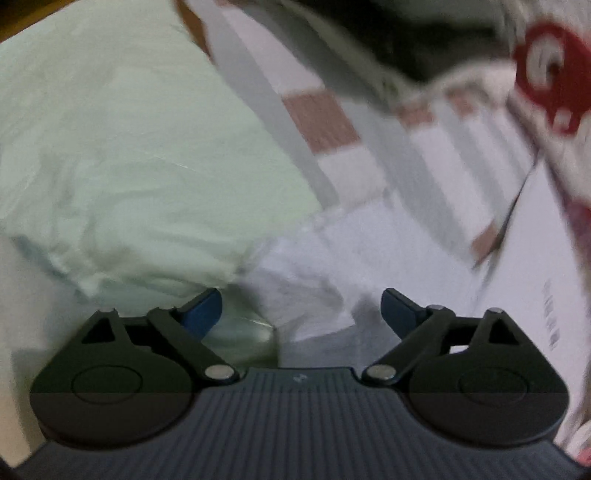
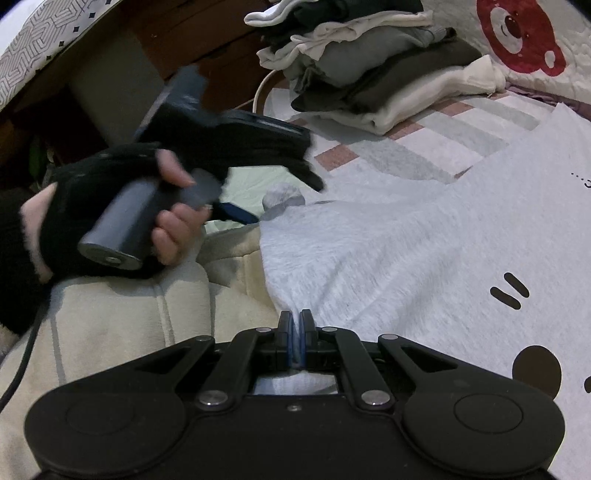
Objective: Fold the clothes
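Observation:
A light grey sweatshirt (image 2: 424, 240) with a dark printed face lies spread on the bed. My right gripper (image 2: 295, 325) is shut on its near edge, and the fabric pulls up into a fold between the fingers. In the blurred left wrist view, my left gripper (image 1: 301, 306) stands open, its blue-padded fingers wide apart just above a bunched part of the grey sweatshirt (image 1: 332, 280), with nothing between them. The right wrist view shows the left gripper (image 2: 236, 210) held by a hand in a black fingerless glove (image 2: 110, 206) over the garment's far corner.
A pale green pillow (image 1: 129, 155) lies left of the sweatshirt. A stack of folded clothes (image 2: 369, 66) sits at the back on the checked bedsheet (image 2: 424, 147). A cream blanket (image 2: 129, 314) covers the near left. A red bear print (image 2: 521, 33) marks the quilt at far right.

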The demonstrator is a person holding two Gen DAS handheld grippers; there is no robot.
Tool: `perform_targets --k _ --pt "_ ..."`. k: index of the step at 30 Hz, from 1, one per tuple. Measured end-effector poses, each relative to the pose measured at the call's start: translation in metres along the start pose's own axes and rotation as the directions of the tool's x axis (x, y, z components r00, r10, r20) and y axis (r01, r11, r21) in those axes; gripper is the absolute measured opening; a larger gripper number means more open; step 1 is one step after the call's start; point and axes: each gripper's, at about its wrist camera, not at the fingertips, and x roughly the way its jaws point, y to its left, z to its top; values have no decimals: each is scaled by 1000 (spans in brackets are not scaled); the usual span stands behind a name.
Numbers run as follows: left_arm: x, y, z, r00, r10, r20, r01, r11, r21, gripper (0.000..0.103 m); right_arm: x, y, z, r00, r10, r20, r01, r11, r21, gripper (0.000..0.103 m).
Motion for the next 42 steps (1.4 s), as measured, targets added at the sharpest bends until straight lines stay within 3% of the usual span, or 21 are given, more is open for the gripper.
perform_targets --k 1,2,3,5,7,8,11,13,15,18,20,24,27,29,31,33,34,37,39,41,42 --pt "4 -6 0 1000 22 2 -22 999 35 95 -1 0 0 1000 1 3 -1 1000 -2 6" --pt "3 -10 -1 999 25 21 -26 997 66 83 -2 1 0 1000 2 6 -2 1000 -5 7" --pt "-1 -15 -2 999 12 45 -17 995 103 49 -2 1 0 1000 3 9 -3 1000 -7 6" --pt "-14 -22 -7 995 -27 97 8 982 188 13 -4 2 -1 1000 5 15 -5 1000 -12 6" --pt "-32 -28 -11 982 -64 178 19 970 241 11 -5 2 -1 1000 6 23 -6 1000 -15 7" --pt "-43 -35 -13 969 -57 240 -9 963 268 10 -6 2 -1 1000 7 28 -6 1000 -13 7" --pt "-78 -51 -17 894 -56 444 -113 932 346 10 -22 -2 5 997 0 76 -4 999 46 8" --pt "-88 -51 -15 872 -89 482 -103 928 358 10 -39 1 10 991 0 137 -4 1000 28 9" --pt "-81 -45 -10 888 -84 452 -80 940 331 10 -54 3 16 984 8 177 -8 1000 -2 9" --pt "-68 -30 -1 924 -76 374 -27 965 262 10 -42 -5 24 991 -62 122 66 997 -32 11" --pt "-59 -23 3 938 -84 336 9 976 217 10 -26 -10 22 991 -116 67 118 993 -30 16" --pt "-55 -23 1 945 -87 316 16 975 220 10 6 -20 17 980 -190 -67 190 982 0 18" --pt "-57 -27 -4 941 -105 323 24 969 246 10 -7 -9 22 981 -194 -22 194 981 -25 21" --pt "-73 -31 -9 908 -200 368 94 953 287 10 -26 -8 30 975 -222 19 223 974 -40 32" --pt "-95 -38 -20 863 -315 395 178 921 347 10 -48 -13 41 965 -258 52 260 965 -35 34" --pt "-119 -45 -37 820 -437 368 265 862 432 10 -73 -25 51 963 -262 57 263 965 -11 38" --pt "-124 -49 -46 813 -488 318 307 824 477 10 -84 -31 55 962 -265 59 266 964 0 42" --pt "-125 -63 -79 814 -572 105 421 704 572 14 -109 -54 60 955 -293 52 293 956 20 47" --pt "-106 -70 -93 856 -516 -18 429 692 580 33 -108 -69 55 950 -310 29 308 950 46 47" --pt "-87 -75 -97 889 -445 -106 419 700 578 39 -99 -87 48 949 -315 11 313 945 97 47" --pt "-81 -76 -97 896 -426 -130 418 706 572 40 -92 -97 42 953 -304 3 301 943 144 47"
